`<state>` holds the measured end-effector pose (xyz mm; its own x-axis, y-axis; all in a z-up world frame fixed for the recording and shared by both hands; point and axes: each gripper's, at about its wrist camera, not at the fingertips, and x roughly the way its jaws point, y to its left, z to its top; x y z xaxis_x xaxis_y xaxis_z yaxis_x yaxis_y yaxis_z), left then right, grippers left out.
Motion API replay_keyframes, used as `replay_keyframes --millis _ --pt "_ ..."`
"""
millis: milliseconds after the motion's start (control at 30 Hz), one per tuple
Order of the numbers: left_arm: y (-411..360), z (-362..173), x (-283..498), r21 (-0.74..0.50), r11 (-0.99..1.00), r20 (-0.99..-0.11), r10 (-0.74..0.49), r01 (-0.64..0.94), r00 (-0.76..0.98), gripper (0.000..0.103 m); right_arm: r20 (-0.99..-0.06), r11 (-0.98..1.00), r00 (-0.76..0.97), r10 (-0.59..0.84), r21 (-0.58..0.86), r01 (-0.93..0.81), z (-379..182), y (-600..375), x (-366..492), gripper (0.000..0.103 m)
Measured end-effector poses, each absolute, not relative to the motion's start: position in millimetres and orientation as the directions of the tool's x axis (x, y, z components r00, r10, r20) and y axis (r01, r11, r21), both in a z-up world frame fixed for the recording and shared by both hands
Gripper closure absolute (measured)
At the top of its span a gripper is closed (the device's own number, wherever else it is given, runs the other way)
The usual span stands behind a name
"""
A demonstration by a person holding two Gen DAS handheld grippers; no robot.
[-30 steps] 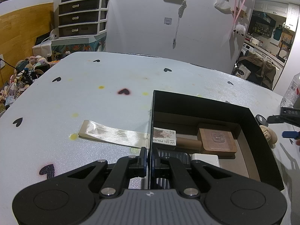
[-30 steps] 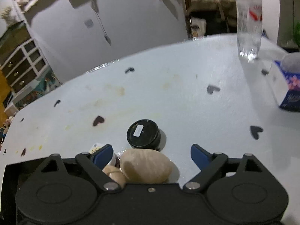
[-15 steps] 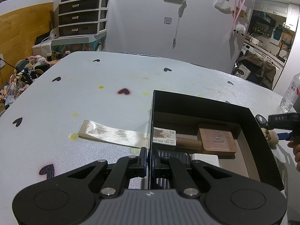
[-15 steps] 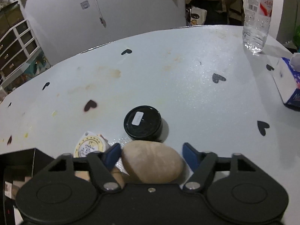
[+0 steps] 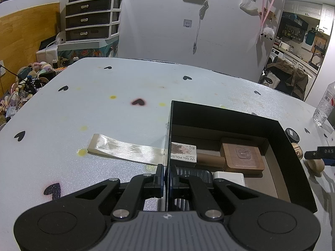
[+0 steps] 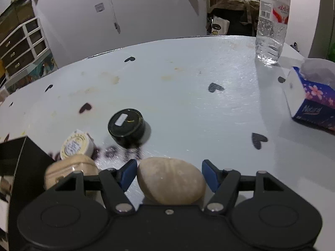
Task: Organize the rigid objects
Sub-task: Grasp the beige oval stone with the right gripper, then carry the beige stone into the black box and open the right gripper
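Note:
A black open box (image 5: pixel 293 167) holds a wooden paddle (image 5: pixel 240 156), a small white carton (image 5: pixel 184 151) and a white block (image 5: pixel 229 176). My left gripper (image 5: pixel 166 176) is shut on the box's left wall. My right gripper (image 6: pixel 168 173) is open around a beige oval wooden piece (image 6: pixel 170 183) on the table, pads close to its sides. A second wooden piece (image 6: pixel 69 170), a cream round tin (image 6: pixel 76 144) and a black round jar (image 6: pixel 126 124) lie just ahead by the box corner (image 6: pixel 23 156). The right gripper also shows in the left wrist view (image 5: pixel 322 155).
A water bottle (image 6: pixel 271 21) stands far right. A blue tissue pack (image 6: pixel 312 96) lies at the right edge. A strip of clear tape (image 5: pixel 125 149) lies on the table left of the box. The table has black heart marks.
My right gripper has moved forward and its jaws have narrowed around the beige oval piece. The left gripper and box have not moved.

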<state>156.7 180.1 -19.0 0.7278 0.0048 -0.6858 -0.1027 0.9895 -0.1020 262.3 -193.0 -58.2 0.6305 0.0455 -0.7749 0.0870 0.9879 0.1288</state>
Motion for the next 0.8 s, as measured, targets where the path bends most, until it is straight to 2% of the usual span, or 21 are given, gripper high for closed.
replay_keyframes --millis 133,200,533,800 --pt "180.2 -19.7 156.7 -0.102 0.989 -0.686 0.006 -0.104 0.727 0.099 -0.779 0.983 0.626 0.043 0.144 0.111 -58.4 -196.9 260.6 0.034" --pt "180.4 -19.5 156.8 -0.102 0.989 -0.686 0.005 -0.103 0.727 0.099 -0.789 0.980 0.614 0.028 0.144 0.140 -58.7 -196.2 261.4 0.028" --pt "180.3 -19.5 156.8 -0.102 0.989 -0.686 0.005 -0.103 0.727 0.099 -0.781 0.981 0.624 -0.015 0.109 0.160 -59.3 -186.3 255.8 0.032" --pt "180.9 -20.7 157.0 -0.097 0.990 -0.688 0.006 -0.100 0.726 0.099 -0.742 0.980 0.670 0.028 0.154 0.130 -40.3 -182.7 249.5 0.032"
